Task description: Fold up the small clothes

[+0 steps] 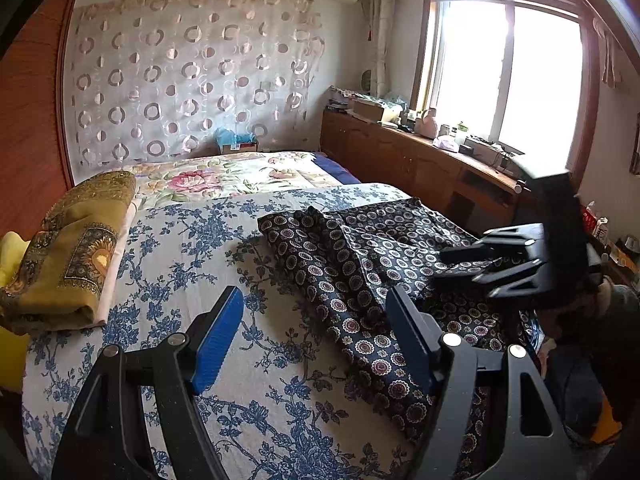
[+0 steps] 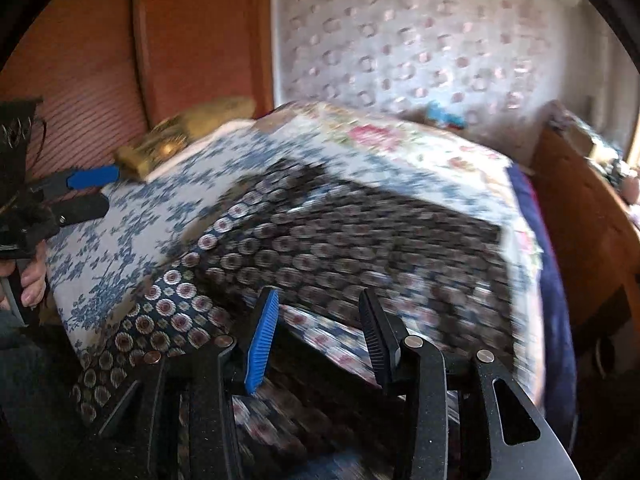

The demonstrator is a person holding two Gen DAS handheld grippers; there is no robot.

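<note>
The garment [image 1: 360, 264] lies rumpled at the bed's [image 1: 240, 360] right edge. Left tongs [image 1: 316, 340] hover spread beside its near hem, holding nothing. Right tongs [image 2: 316, 336] are spread over the cloth, probably lining up a grip for folding.

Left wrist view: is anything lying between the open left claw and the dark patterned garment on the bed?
Nothing visible. The left claw hangs open over the bedspread, with the dark patterned garment right at its right finger.
</note>
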